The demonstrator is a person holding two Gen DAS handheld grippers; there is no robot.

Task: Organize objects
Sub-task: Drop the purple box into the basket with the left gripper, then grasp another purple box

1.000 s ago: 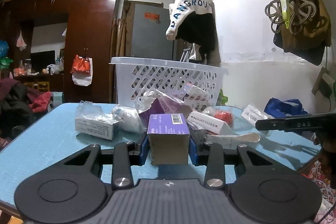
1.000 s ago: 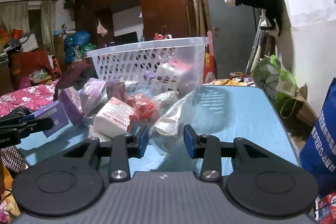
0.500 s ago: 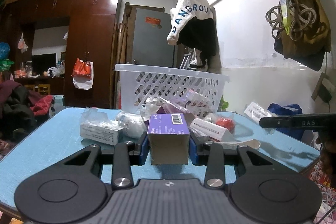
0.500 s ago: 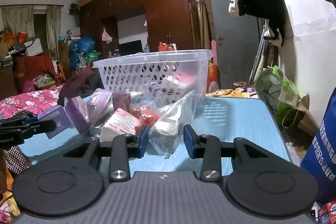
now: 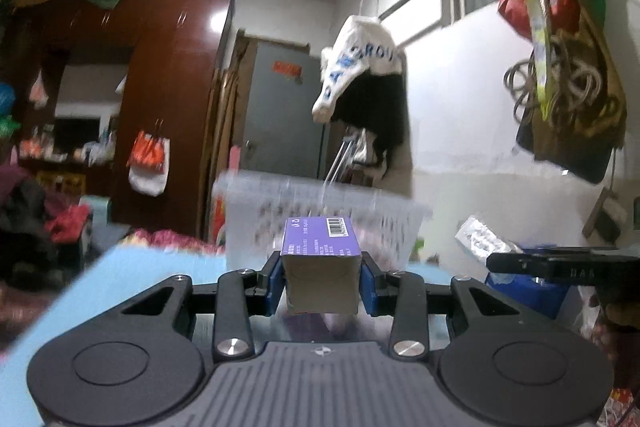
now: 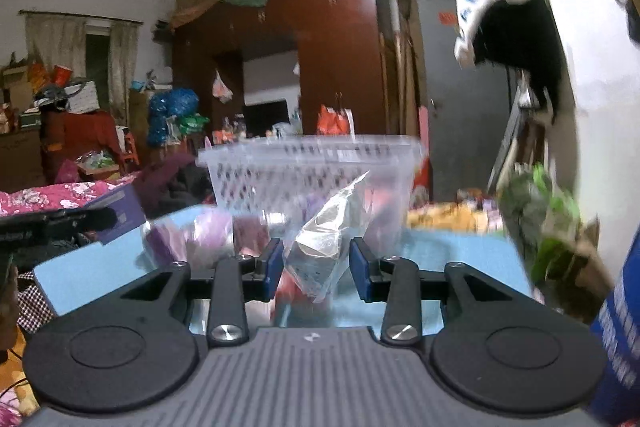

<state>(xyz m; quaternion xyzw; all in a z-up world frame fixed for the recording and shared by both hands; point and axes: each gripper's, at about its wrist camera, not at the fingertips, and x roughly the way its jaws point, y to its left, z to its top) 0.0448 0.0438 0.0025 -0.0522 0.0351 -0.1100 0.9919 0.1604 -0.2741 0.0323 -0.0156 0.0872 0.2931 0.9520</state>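
From the left wrist, the left gripper (image 5: 322,281) pinches a purple box (image 5: 320,251) that now rides higher than a second ago, level with the white basket (image 5: 320,203) behind it, likely heading in. From the right wrist, the right gripper (image 6: 314,273) pinches a clear plastic packet (image 6: 324,247), likewise lifted in front of the basket. Beneath the basket lies the blue table (image 6: 460,259); behind it stands a dark wardrobe (image 6: 340,59).
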